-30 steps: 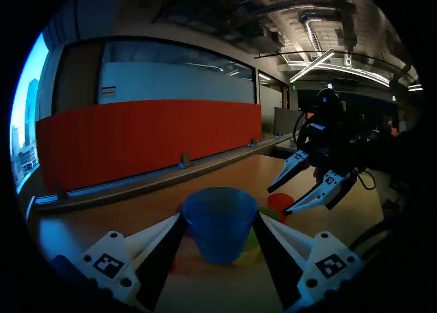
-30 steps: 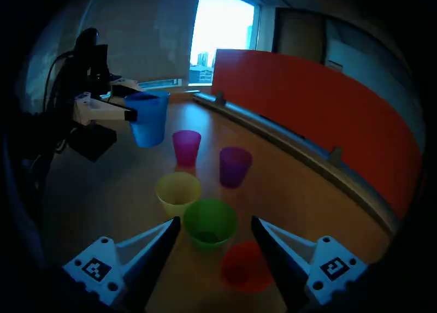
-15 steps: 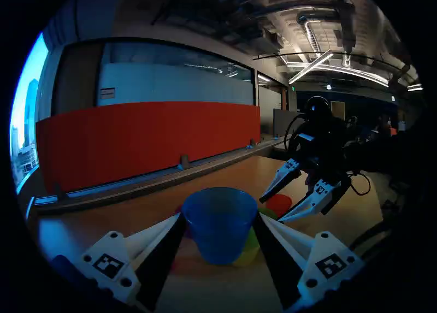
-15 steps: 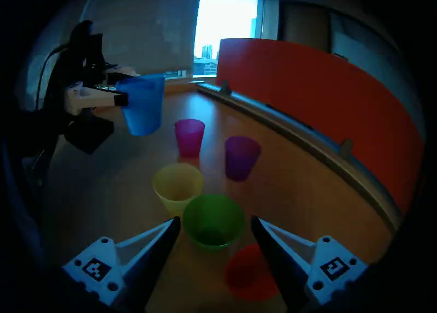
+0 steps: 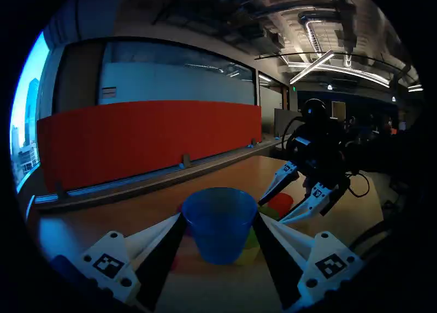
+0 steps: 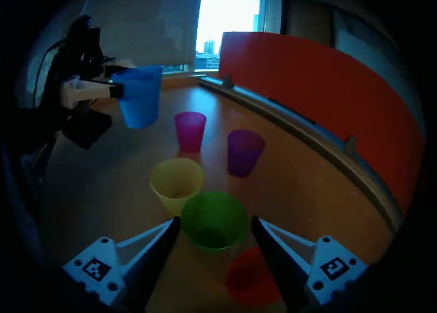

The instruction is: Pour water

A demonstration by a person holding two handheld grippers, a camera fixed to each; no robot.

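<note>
A blue cup [image 5: 219,228], tapered and of translucent plastic, was held upright between both fingers of the left hand-held gripper [image 5: 218,216]. It was raised above the smooth wooden tabletop [image 6: 306,204], to the far left of the other cups. Whether water was in it could not be told. Five more tapered plastic cups were seen standing on the tabletop. A pink cup [image 6: 189,130] and a purple cup [image 6: 245,152] were farthest, and a yellow cup [image 6: 176,184] was nearer. A green cup [image 6: 214,231] was framed by the widely spread fingers of the right hand-held gripper [image 6: 214,220], with a red cup [image 6: 248,283] just beside it. The yellow cup and the green cup appeared empty.
</note>
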